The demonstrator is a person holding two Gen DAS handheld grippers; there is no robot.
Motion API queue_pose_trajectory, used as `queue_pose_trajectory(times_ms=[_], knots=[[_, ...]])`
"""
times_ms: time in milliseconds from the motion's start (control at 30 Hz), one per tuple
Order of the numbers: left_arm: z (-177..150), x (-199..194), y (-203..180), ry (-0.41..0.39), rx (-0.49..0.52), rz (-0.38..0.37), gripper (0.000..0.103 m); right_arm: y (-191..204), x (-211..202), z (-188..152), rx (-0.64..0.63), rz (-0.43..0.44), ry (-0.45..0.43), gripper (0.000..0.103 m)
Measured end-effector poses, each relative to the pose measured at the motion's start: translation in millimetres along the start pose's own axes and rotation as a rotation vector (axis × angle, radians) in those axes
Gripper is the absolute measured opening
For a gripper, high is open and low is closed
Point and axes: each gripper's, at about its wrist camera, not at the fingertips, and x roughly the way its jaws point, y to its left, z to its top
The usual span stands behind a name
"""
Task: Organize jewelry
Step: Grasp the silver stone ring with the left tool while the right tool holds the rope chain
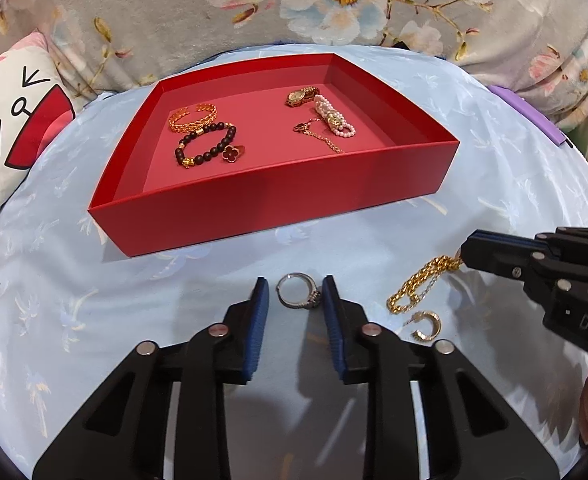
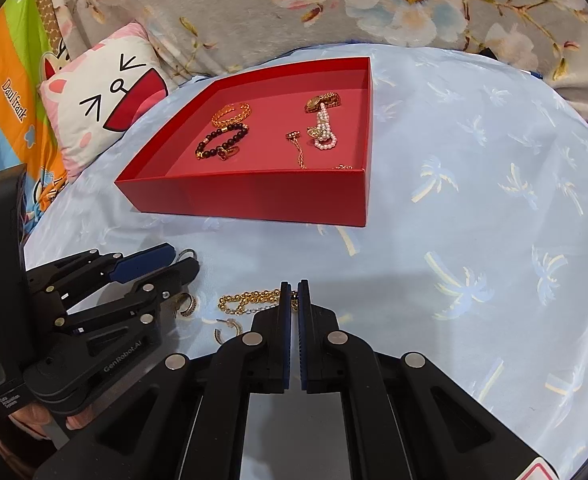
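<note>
A red tray on the blue cloth holds a gold bangle, a dark bead bracelet, a gold watch, a pearl bracelet and a thin gold chain. My left gripper is open around a silver ring lying on the cloth. My right gripper is shut on one end of a gold chain bracelet. A gold hoop earring lies beside the chain.
A second hoop earring lies next to the left gripper's fingers. A cat-face cushion sits left of the tray. A floral blanket lies behind it. A purple object shows at the right.
</note>
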Motion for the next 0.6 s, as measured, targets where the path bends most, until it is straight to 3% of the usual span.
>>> queue_pose_trajectory(times_ms=[267,300,367,500,600], knots=[[-5.8,-5.9,6.0,0.000,-0.002,-0.018,0.024,-1.2,1.5,-1.0,-0.003,-0.001,0.003,0.002],[-5.7,-6.3,5.6,0.001,-0.006,-0.024,0.027,-1.2,1.5,-1.1,-0.003,0.000,0.003,0.002],[-6.1,-7.0,3.5,0.001,-0.010,-0.032,0.048,-0.7,1.5,-1.6,-0.005,0.001,0.002,0.002],[-5.0,-3.8,-2.4,0.003,0.002,-0.012,0.048,0.6,2.1,-1.7,-0.007,0.003,0.005,0.002],[-4.4,-3.7,-1.6,0.000,-0.004,-0.013,0.041,2.6,2.3,-1.8,-0.011,0.004,0.006,0.002]])
